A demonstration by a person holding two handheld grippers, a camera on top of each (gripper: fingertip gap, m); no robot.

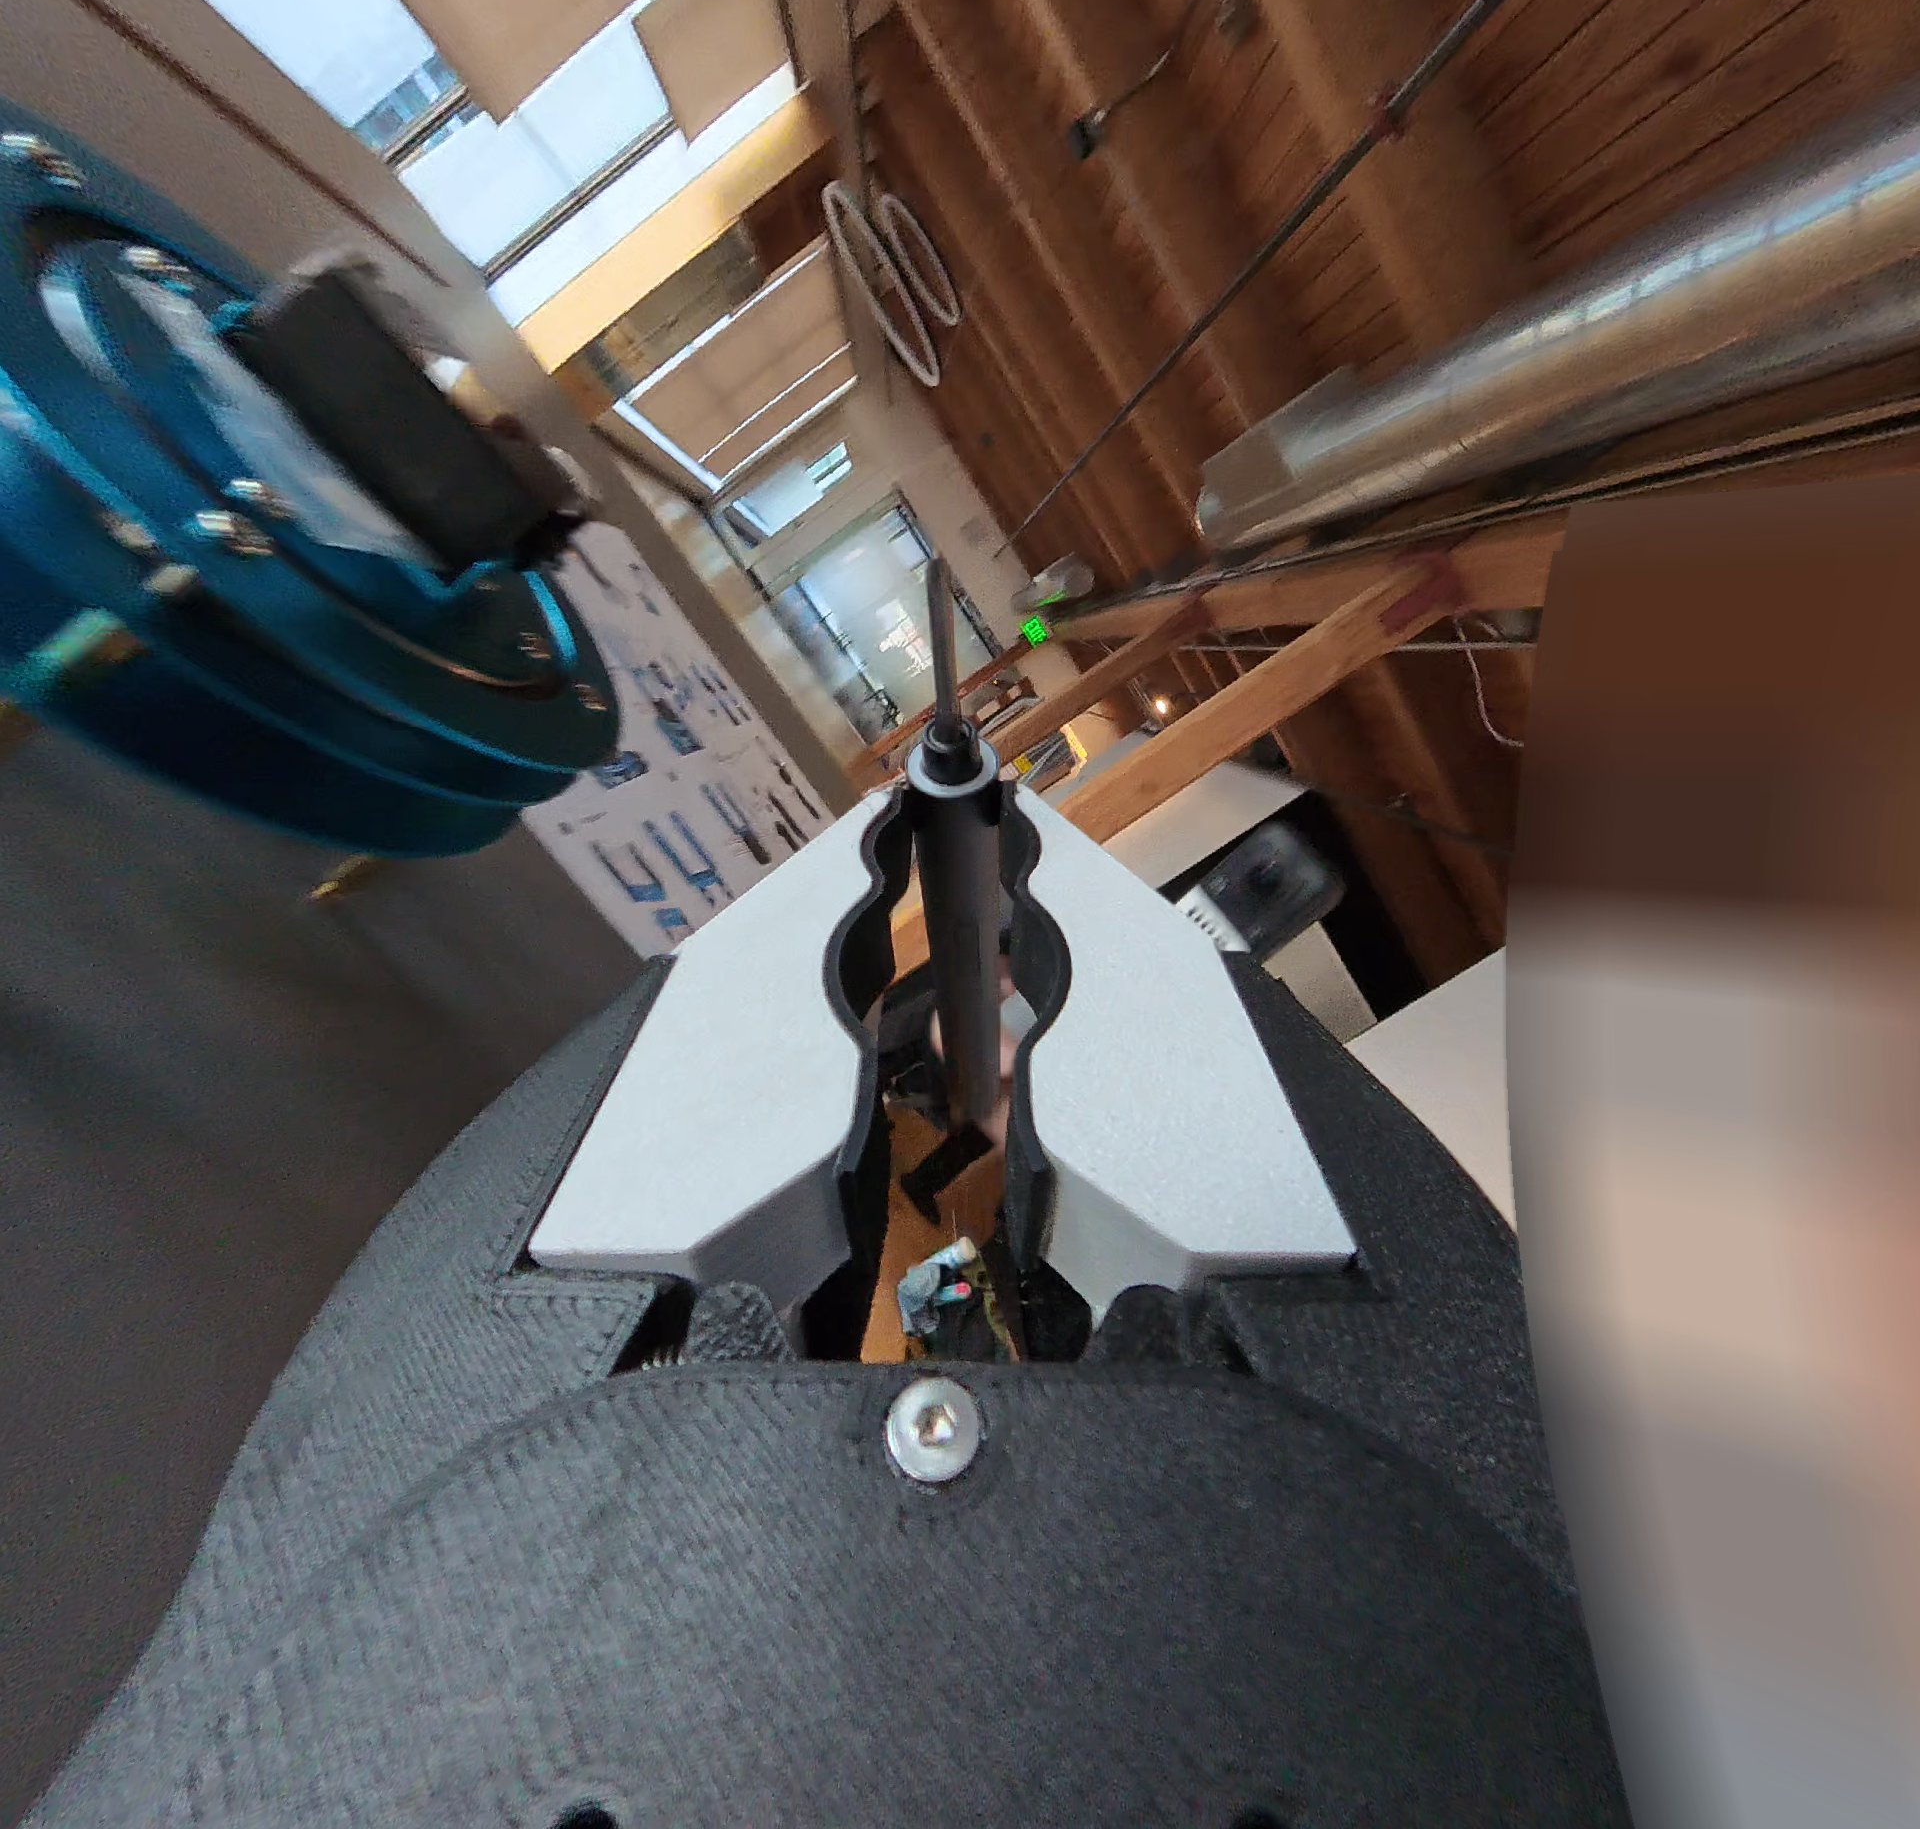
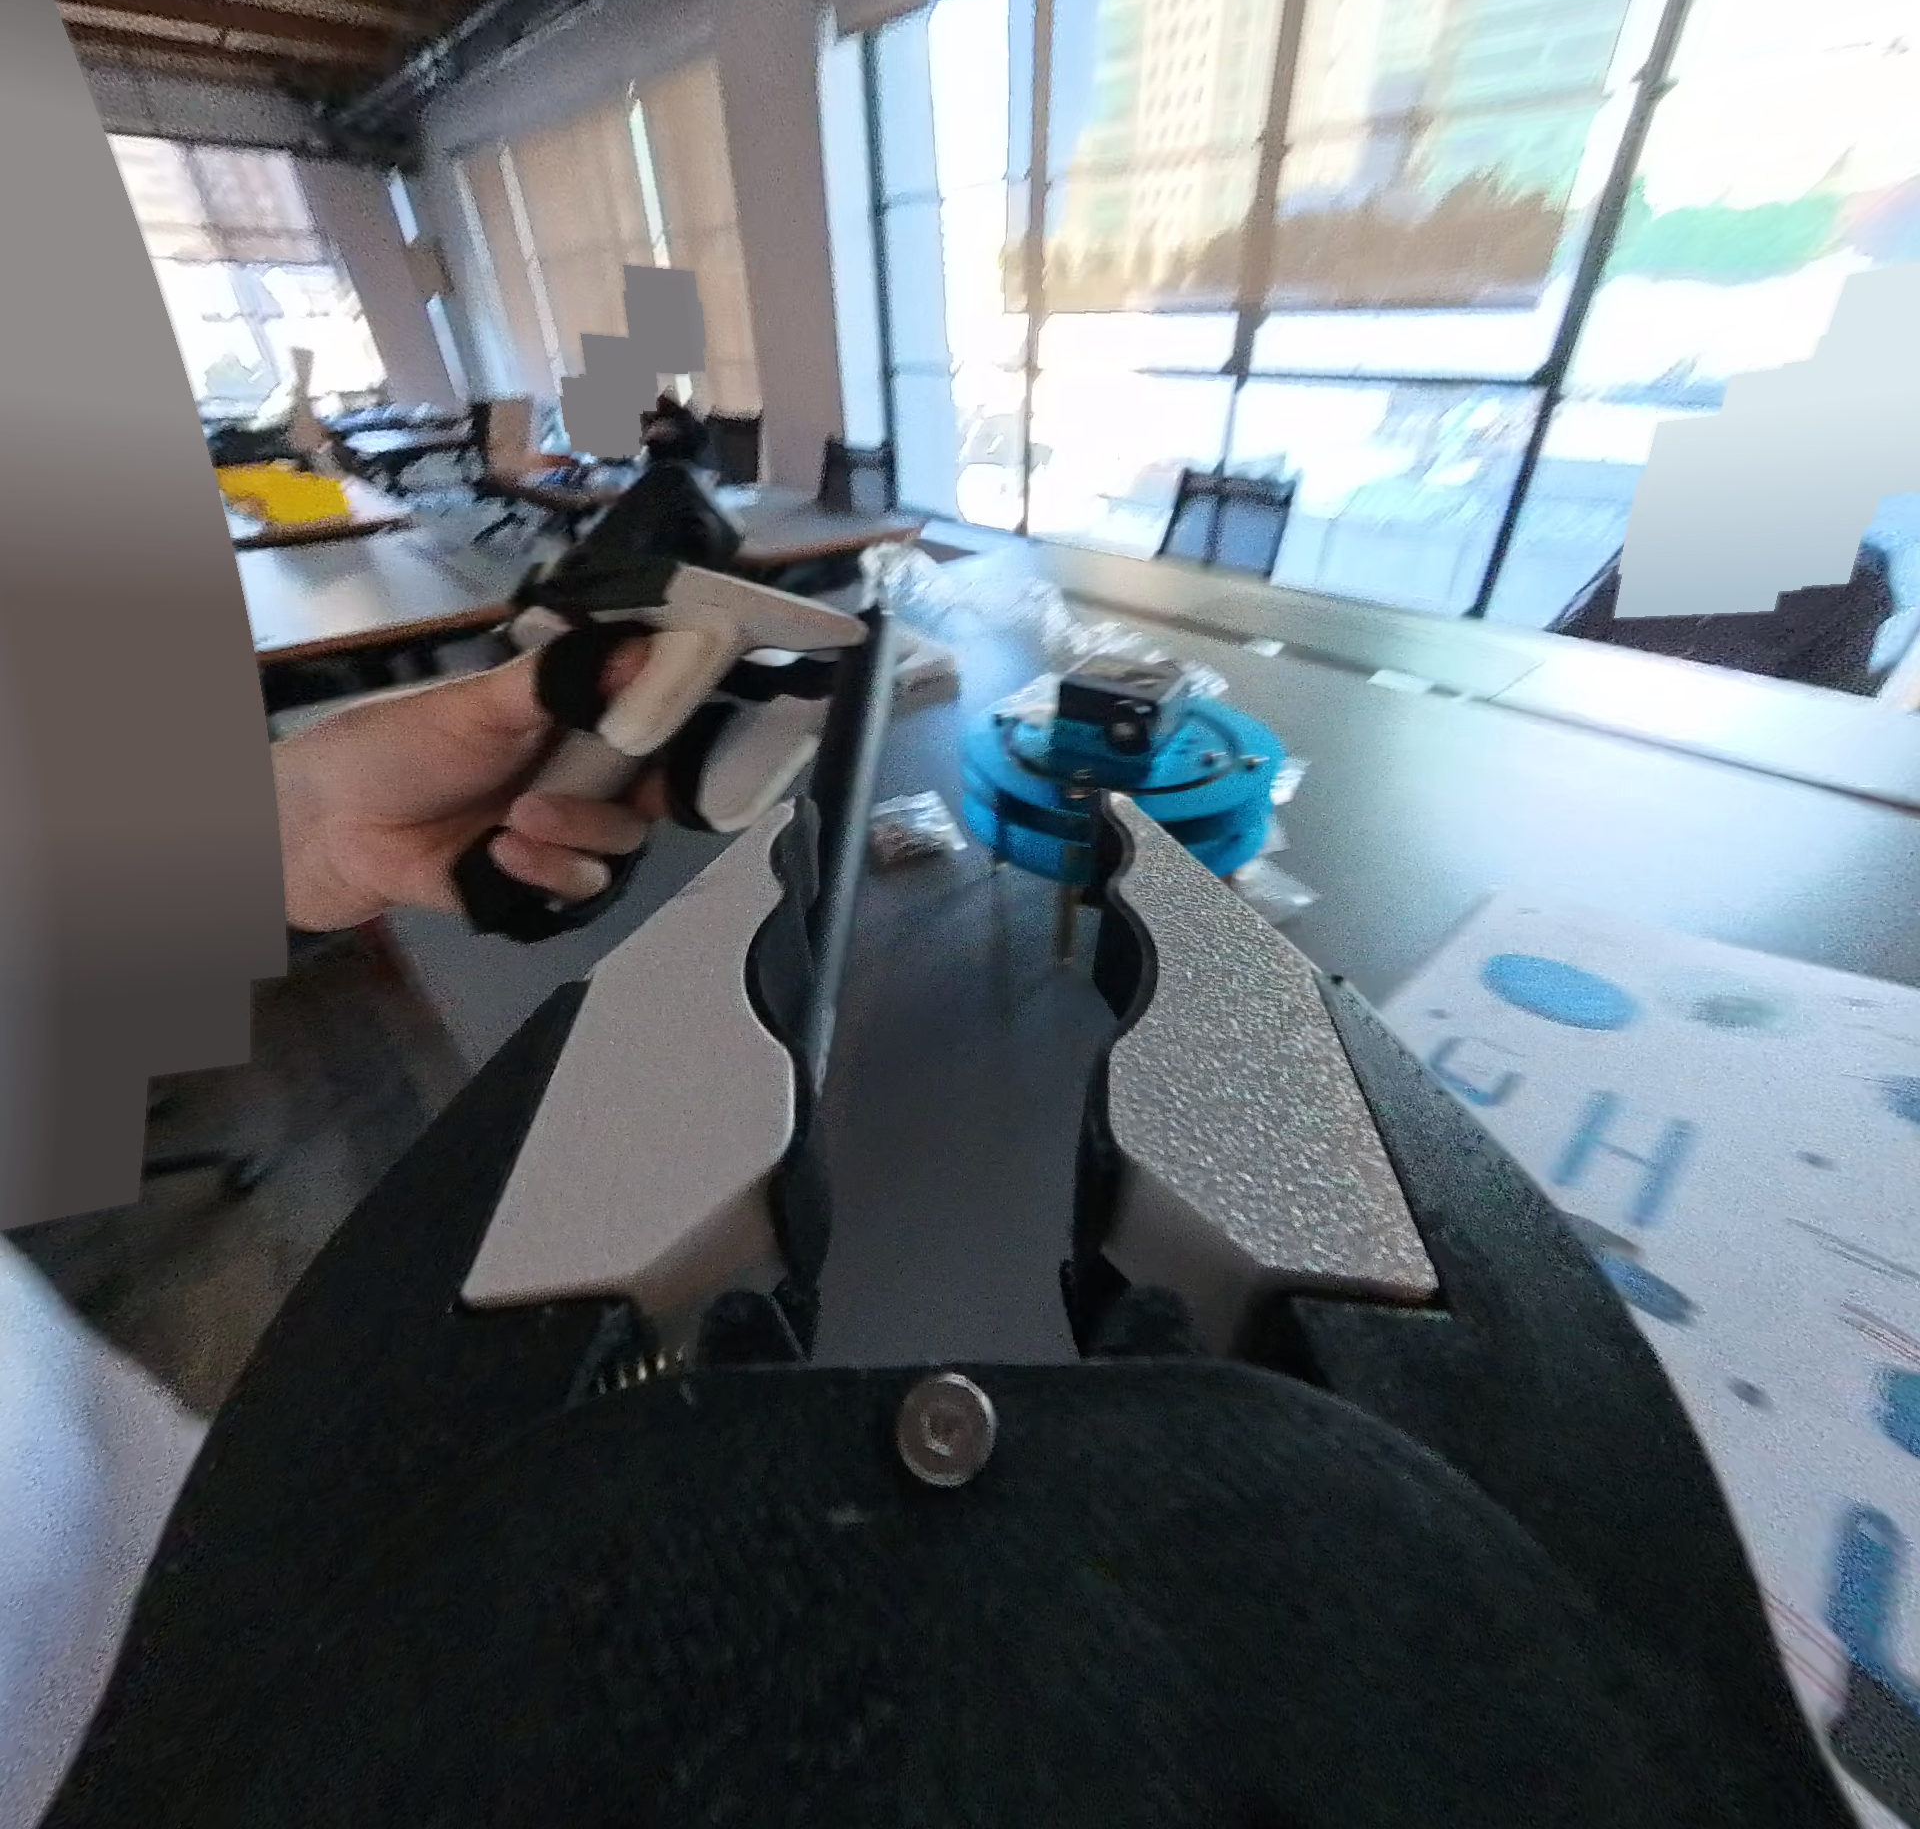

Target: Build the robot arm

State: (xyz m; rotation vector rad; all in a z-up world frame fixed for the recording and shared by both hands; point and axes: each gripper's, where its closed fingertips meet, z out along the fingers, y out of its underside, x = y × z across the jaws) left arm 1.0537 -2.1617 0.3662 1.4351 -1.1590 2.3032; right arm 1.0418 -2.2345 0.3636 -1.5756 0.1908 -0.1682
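Note:
My left gripper (image 1: 954, 794) points up toward the ceiling and is shut on a black screwdriver (image 1: 961, 948), whose thin tip (image 1: 940, 636) sticks out past the fingers. A blue round disc assembly (image 1: 260, 636) with a black block (image 1: 395, 429) on top is close at its left. In the right wrist view a hand (image 2: 395, 803) holds the left gripper (image 2: 857, 628). The screwdriver shaft (image 2: 847, 844) runs down along my right gripper's left finger. My right gripper (image 2: 956, 811) is open, above the dark table (image 2: 1455, 792). The blue assembly (image 2: 1122, 771) stands just beyond its fingertips.
A white sheet with blue figures (image 2: 1662, 1104) lies on the table at the right. Clear plastic bags (image 2: 987, 584) and a small parts bag (image 2: 914, 829) lie near the assembly. Other tables, a yellow bin (image 2: 281, 491) and large windows are behind. A metal duct (image 1: 1558, 325) runs overhead.

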